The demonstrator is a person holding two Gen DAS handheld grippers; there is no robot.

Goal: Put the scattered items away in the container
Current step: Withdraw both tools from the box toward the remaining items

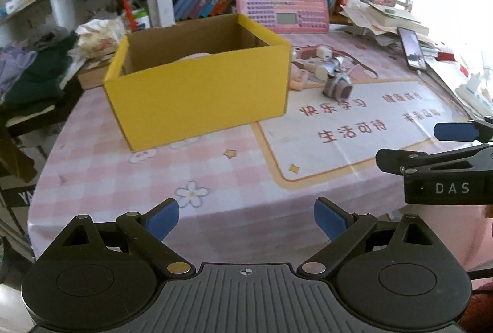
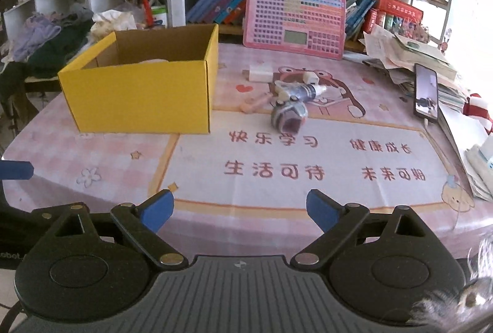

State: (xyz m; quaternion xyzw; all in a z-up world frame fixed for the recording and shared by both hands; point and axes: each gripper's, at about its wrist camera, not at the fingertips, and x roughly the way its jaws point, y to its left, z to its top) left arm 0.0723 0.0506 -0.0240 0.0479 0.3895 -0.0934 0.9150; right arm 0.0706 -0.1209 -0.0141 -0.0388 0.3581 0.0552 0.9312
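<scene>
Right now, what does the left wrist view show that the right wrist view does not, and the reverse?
Only left view: the right gripper from the side, with its DAS label. Only right view: the white charger by the scattered items, and one blue finger pad at the left edge. Both: yellow box, pink board, phone, pink tablecloth.

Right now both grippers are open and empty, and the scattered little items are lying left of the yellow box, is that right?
Not quite: the scattered items lie right of the yellow box, as the right wrist view shows. The left gripper and right gripper are indeed open and empty.
</scene>
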